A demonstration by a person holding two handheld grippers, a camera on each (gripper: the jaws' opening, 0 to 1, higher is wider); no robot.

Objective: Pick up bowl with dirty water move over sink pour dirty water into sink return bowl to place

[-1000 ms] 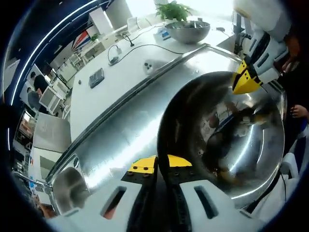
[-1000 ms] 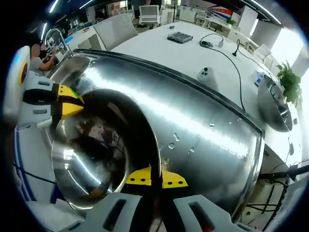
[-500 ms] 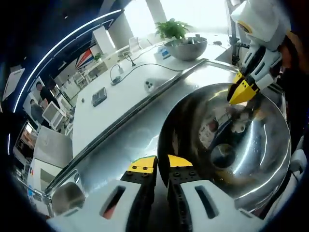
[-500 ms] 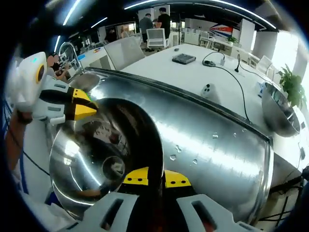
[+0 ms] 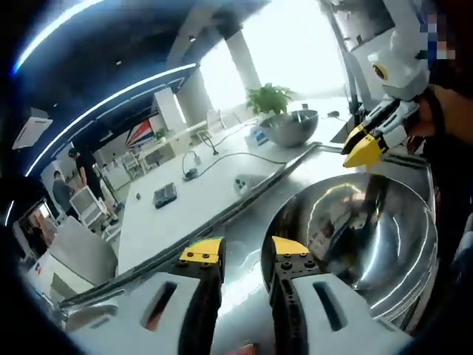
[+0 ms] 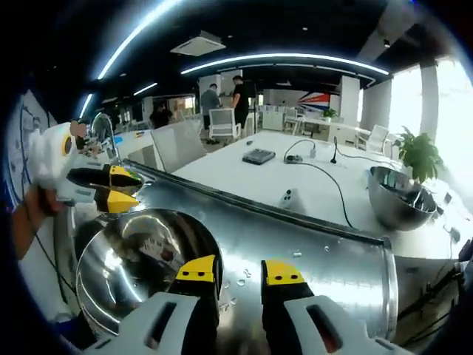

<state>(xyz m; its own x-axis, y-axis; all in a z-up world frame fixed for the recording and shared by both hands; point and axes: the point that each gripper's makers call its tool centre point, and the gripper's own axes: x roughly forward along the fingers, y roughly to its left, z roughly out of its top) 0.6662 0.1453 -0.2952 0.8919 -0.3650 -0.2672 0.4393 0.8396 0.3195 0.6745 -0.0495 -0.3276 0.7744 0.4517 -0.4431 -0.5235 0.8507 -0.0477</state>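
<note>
The steel bowl [image 5: 355, 237] sits upright on the steel sink surface [image 5: 240, 222], its inside shiny with reflections. My left gripper [image 5: 247, 248] is open; its right jaw stands just beside the bowl's near rim, with bare steel showing in the gap. In the right gripper view the bowl [image 6: 137, 270] lies at lower left. My right gripper [image 6: 239, 271] is open too, its left jaw next to the rim. Each gripper also shows from the other side: the right gripper [image 5: 361, 146] above the far rim, and the left gripper [image 6: 118, 189], jaws apart.
A second steel bowl [image 6: 399, 196] and a potted plant [image 6: 420, 151] stand on the white table [image 6: 310, 166] beyond the sink's raised edge. A keypad [image 6: 259, 156], a small white device [image 6: 288, 198] and cables lie there. A faucet [image 6: 100, 129] rises at far left. People stand behind.
Both grippers have opened, let go of the bowl's rim and drawn back and up. The bowl has gone from tilted to level on the steel surface.
</note>
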